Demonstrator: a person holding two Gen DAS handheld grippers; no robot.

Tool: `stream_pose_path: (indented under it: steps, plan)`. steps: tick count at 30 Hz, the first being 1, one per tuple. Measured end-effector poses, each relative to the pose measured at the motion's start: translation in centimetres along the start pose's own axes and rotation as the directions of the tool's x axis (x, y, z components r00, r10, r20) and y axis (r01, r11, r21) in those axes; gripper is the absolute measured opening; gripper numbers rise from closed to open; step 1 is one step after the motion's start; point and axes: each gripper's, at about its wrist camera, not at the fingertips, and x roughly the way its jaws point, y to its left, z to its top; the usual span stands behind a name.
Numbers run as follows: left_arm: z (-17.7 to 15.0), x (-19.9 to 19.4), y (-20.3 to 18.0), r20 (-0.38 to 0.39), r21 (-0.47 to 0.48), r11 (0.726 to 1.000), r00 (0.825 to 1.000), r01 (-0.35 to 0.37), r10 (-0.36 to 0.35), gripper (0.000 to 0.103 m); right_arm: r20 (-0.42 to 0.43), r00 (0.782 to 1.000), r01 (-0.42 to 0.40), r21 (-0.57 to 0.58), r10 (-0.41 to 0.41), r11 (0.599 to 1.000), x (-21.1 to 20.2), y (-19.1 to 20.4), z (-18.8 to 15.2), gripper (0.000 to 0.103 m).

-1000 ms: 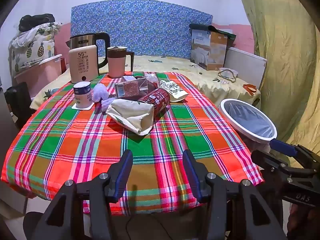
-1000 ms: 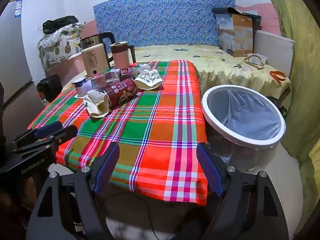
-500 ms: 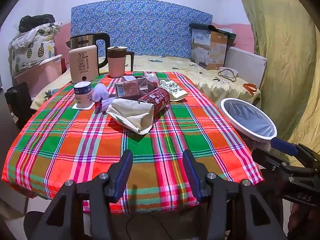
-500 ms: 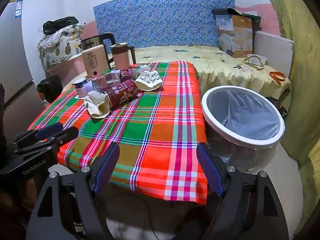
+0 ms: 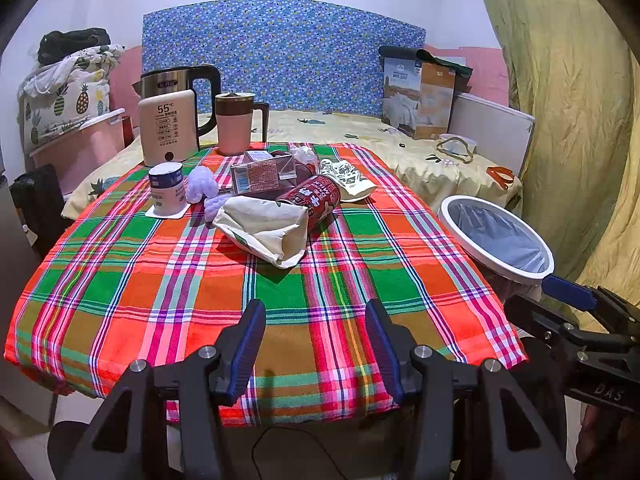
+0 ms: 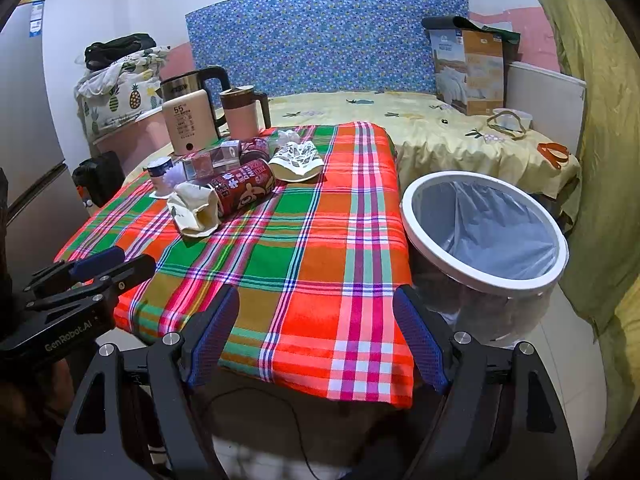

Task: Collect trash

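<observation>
The desk (image 5: 120, 288) has a bright checked cloth in red, green and orange. A red can (image 5: 310, 202) lies on its side in the far half of the desk. A cream paper bag (image 5: 262, 230) lies in front of the can and touches it. A brown carton (image 5: 260, 176) sits behind the can. A white patterned packet (image 5: 348, 180) lies just right of the can. Two purple balls (image 5: 202, 184) and a white cup (image 5: 167, 188) on a coaster sit to the left of the can. A kettle (image 5: 170, 120) and a pink jug (image 5: 236, 124) stand far behind the can.
</observation>
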Motion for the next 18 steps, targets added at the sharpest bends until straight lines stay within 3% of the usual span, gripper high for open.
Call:
stream_pose_path:
  steps: [18]
  plan:
    - [-0.02, -0.10, 0.04, 0.000, 0.000, 1.000, 1.000, 0.000, 0.000, 0.052, 0.000, 1.000, 0.001, 0.000, -0.001, 1.000, 0.00, 0.01, 0.03, 0.080]
